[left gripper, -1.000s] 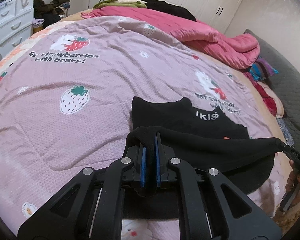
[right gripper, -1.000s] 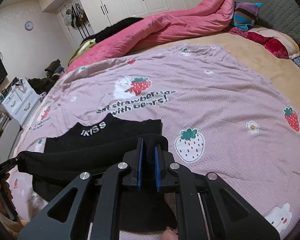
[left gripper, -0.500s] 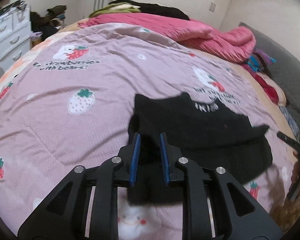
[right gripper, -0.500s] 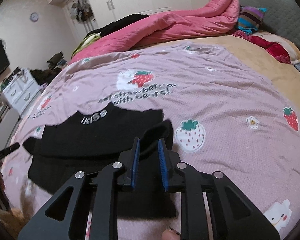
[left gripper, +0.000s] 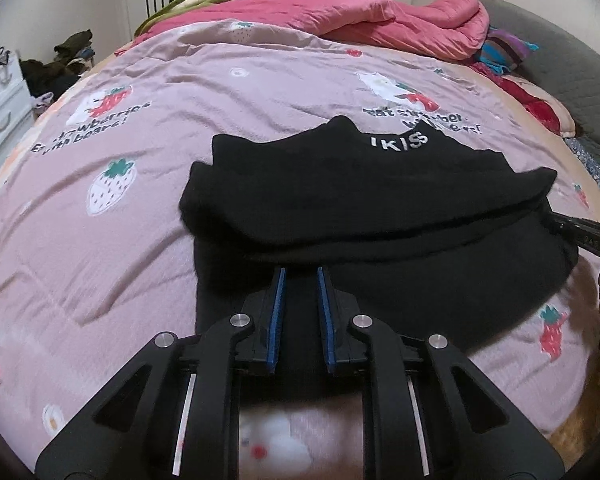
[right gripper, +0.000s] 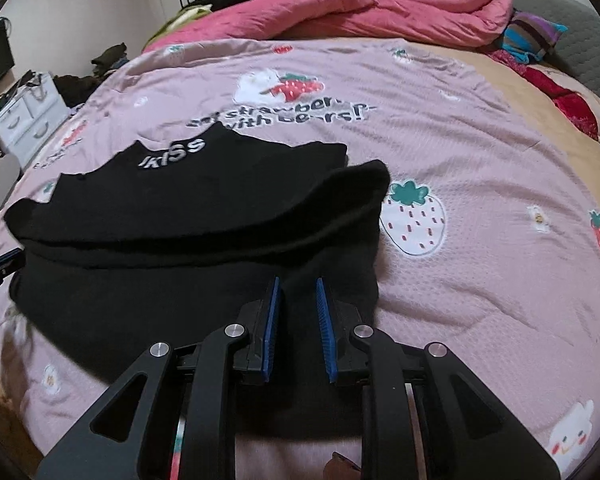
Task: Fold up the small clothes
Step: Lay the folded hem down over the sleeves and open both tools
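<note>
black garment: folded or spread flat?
Folded: black garment has its near layer doubled over the lettered part, a rolled fold edge crossing it.

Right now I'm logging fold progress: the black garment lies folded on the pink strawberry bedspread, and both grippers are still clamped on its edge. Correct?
Not quite. The black garment does lie folded on the strawberry bedspread, but both grippers are open: the left gripper in the left wrist view and the right gripper in the right wrist view hold nothing.

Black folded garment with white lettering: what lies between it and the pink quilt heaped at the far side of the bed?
Only bare mauve strawberry-print bedspread lies between the black folded garment and the pink quilt; the right wrist view shows it best.
</note>
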`<act>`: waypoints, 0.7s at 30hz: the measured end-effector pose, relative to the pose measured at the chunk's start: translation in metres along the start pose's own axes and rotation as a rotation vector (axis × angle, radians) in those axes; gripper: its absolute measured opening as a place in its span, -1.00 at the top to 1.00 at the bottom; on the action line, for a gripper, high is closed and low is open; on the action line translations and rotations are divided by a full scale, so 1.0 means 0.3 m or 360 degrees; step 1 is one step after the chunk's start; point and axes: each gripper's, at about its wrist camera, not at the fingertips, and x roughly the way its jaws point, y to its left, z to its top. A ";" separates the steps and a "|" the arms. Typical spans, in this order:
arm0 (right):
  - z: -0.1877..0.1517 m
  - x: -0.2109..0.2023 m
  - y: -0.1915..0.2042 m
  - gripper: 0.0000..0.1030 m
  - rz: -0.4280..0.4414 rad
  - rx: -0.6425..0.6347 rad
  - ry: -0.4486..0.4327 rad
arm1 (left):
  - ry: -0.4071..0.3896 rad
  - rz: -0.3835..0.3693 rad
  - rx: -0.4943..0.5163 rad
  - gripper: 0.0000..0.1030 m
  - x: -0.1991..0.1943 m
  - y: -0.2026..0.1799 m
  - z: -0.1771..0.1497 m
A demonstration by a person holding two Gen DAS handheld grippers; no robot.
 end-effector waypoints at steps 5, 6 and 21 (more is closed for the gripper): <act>0.043 0.050 -0.006 0.63 -0.0011 0.0040 0.0000 | -0.0003 -0.0006 -0.0039 0.82 0.056 0.022 0.032; 0.051 0.055 -0.007 0.63 -0.0012 0.0044 -0.0003 | -0.0002 -0.0009 -0.0043 0.82 0.064 0.024 0.039; 0.216 0.110 -0.074 0.57 -0.0074 0.0190 -0.0069 | -0.0105 0.0024 -0.0201 0.66 0.127 0.186 0.192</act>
